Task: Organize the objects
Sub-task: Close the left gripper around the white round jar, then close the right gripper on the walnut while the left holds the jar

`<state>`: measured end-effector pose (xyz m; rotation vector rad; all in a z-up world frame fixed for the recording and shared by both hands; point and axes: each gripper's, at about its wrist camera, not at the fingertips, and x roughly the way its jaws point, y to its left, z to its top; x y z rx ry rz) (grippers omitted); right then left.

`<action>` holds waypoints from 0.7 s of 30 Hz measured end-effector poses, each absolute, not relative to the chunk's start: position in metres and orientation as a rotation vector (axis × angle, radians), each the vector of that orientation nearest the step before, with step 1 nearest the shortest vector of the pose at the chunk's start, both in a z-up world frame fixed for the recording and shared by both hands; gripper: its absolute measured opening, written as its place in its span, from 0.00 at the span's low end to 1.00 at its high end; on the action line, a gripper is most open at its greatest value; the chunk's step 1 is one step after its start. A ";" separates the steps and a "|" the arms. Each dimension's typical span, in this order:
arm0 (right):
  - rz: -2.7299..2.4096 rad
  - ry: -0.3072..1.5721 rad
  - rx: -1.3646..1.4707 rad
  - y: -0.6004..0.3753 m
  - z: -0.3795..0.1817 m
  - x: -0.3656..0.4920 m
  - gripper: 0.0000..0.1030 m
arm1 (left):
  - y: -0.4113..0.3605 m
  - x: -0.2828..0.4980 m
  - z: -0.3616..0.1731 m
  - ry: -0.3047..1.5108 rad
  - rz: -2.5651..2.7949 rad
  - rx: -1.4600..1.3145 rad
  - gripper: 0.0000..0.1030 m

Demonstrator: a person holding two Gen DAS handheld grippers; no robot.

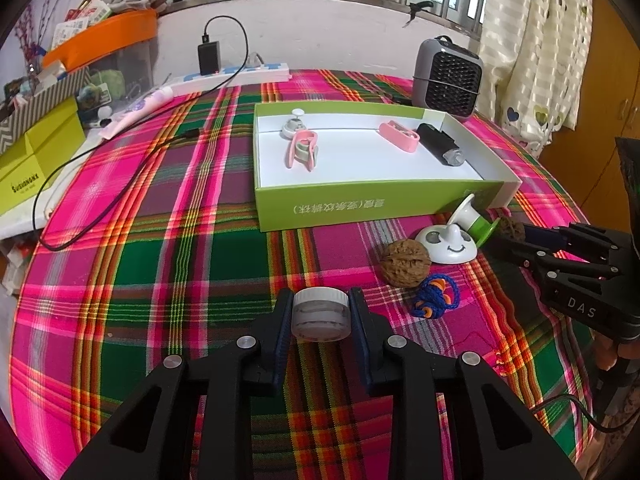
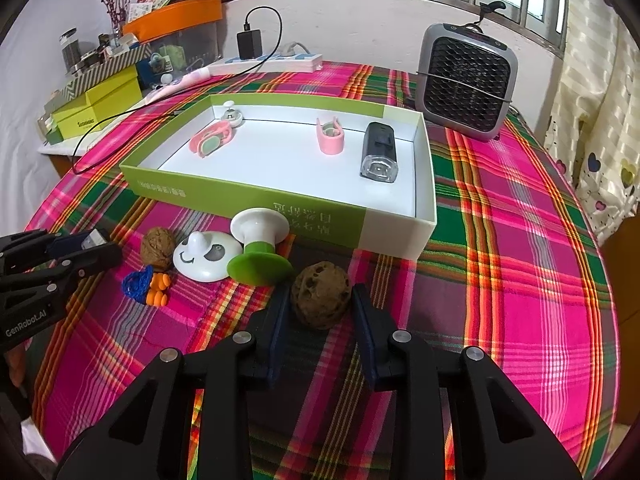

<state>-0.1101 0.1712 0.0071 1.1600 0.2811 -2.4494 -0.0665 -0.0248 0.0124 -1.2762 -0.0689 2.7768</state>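
Observation:
My left gripper [image 1: 321,312] is shut on a small round white jar [image 1: 320,315], low over the plaid cloth. My right gripper [image 2: 320,308] is shut on a brown walnut [image 2: 321,295]; in the left wrist view that gripper [image 1: 516,232] sits at the far right with the walnut [image 1: 509,227] at its tips. A second walnut [image 1: 405,263] lies loose beside a blue-and-orange cord bundle [image 1: 434,296], a white smiley-face disc [image 1: 446,245] and a green-and-white spool [image 1: 472,216]. The green-walled white box [image 1: 360,204] holds two pink clips, a white knob piece and a black device [image 2: 379,156].
A grey fan heater [image 2: 466,80] stands at the back right behind the box. A power strip [image 1: 240,74] with a black charger and cable runs along the back. Yellow-green boxes [image 1: 36,156] and an orange bin [image 1: 104,40] crowd the left side. A curtain hangs right.

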 end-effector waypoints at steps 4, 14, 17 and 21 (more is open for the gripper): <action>-2.453 0.269 1.157 0.173 0.008 -0.108 0.31 | -0.023 -0.066 0.014 -0.067 2.778 -1.268 0.25; -2.461 0.248 1.143 0.175 0.013 -0.105 0.31 | -0.020 -0.067 0.020 -0.062 2.783 -1.249 0.25; -2.466 0.239 1.135 0.176 0.015 -0.104 0.31 | -0.019 -0.066 0.023 -0.056 2.787 -1.242 0.25; -2.467 0.235 1.123 0.176 0.019 -0.102 0.31 | -0.018 -0.066 0.026 -0.059 2.787 -1.229 0.25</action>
